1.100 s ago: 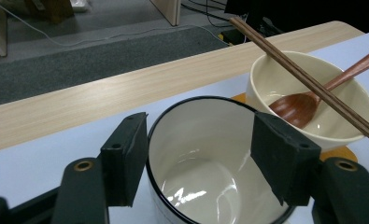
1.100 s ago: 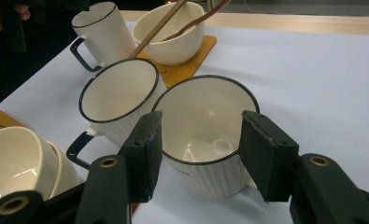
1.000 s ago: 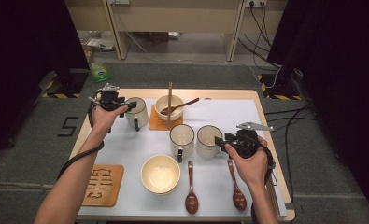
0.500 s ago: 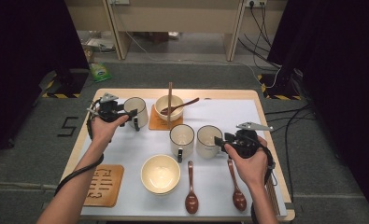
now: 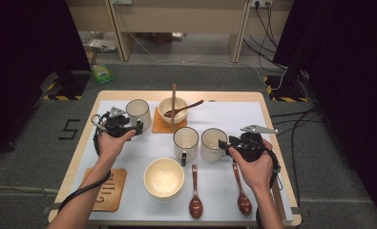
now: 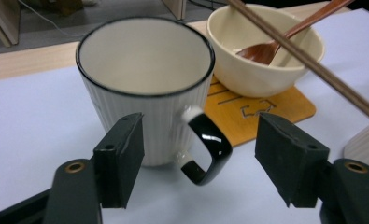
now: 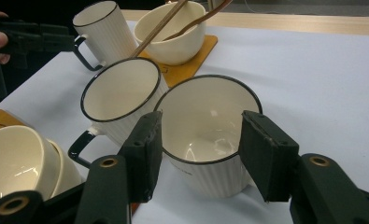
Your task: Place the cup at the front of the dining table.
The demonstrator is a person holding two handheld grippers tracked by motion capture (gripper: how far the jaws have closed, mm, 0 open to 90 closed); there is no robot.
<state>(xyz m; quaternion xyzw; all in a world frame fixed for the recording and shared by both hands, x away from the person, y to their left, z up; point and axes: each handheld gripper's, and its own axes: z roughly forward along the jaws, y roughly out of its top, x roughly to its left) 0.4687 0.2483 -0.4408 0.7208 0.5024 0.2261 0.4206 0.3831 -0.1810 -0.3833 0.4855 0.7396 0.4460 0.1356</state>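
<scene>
My left claw (image 6: 198,161) stood spread astride the mug (image 6: 145,88) handle; closing off-centre risked tipping it. My right claw (image 7: 198,156) straddled another mug's (image 7: 210,140) rim, unclosed.

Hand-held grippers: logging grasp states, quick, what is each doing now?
Left hand-held gripper: open, jaws either side of the mug handle.
Right hand-held gripper: open, jaws astride the near mug.
</scene>
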